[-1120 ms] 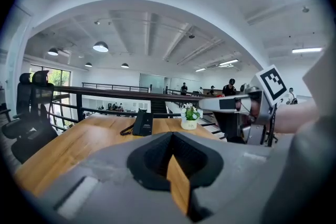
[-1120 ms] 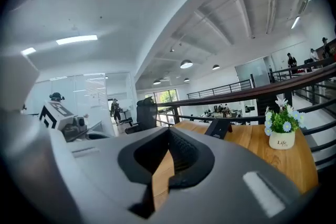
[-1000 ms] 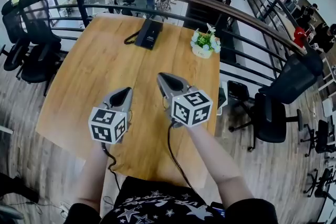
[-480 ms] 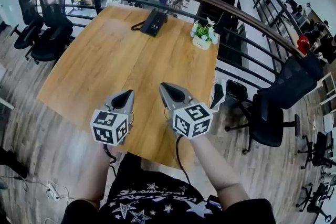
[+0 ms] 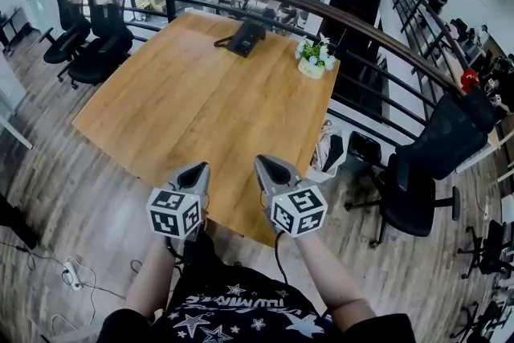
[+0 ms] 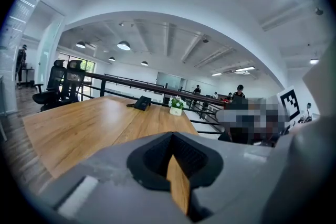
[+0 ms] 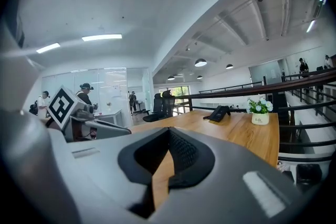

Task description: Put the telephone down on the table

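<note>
Wooden table (image 5: 161,108) bears telephone (image 5: 246,38) at twelve o'clock — left gripper (image 5: 199,170), right gripper (image 5: 265,165) both pinched together, empty; we steer well clear.

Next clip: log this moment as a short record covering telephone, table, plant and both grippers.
telephone: black corded desk telephone, lying at the table's far end
table: light wooden table
plant: green plant in white pot, right of telephone
left gripper: shut, empty, over table's near edge
right gripper: shut, empty, over table's near edge
task state: telephone on table, unheld

head: above, steeply down on table (image 5: 185,100) | gripper views: low, level, same table
</note>
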`<state>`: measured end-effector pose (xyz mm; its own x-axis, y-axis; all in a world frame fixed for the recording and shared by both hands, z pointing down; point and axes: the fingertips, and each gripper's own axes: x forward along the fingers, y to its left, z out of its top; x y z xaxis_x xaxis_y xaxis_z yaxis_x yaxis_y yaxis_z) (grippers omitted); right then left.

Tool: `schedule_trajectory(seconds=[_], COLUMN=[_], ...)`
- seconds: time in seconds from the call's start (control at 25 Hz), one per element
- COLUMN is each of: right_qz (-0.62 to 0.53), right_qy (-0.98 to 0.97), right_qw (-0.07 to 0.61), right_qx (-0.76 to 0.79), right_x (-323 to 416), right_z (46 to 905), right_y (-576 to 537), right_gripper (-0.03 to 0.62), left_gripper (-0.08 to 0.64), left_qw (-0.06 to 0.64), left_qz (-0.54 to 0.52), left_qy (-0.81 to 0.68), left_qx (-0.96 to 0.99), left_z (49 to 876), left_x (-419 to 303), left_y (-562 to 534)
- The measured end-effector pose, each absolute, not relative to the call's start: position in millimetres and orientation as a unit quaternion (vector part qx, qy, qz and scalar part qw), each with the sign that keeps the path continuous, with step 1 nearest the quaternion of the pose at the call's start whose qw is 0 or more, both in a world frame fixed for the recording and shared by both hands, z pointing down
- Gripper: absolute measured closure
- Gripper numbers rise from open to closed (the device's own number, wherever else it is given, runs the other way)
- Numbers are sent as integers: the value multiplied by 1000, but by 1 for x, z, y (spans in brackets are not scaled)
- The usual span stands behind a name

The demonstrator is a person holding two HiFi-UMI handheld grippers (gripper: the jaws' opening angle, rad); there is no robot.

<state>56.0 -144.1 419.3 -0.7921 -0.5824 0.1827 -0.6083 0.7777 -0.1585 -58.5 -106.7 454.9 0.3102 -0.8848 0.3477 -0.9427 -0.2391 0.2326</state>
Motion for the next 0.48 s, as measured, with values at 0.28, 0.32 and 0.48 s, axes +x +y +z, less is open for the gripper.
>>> schedule_trajectory(seconds=[0.28, 0.32, 0.48], right_qz=[106, 109, 103], right_qy=[-944, -944, -946], right_qw=[74, 73, 74], right_qx=[303, 303, 298], right_x=[94, 98, 103], right_z=[432, 433, 431], right_y=[-105, -102, -83], right_gripper=[594, 594, 594], left_gripper=[558, 558, 558], left_qw=[220, 221, 223], left_qz=[70, 69, 67], left_qy=[-594, -594, -594], left_qx=[771, 771, 770], left_z=[466, 465, 461], left_x=[-25, -21, -13], left_y=[-64, -59, -35])
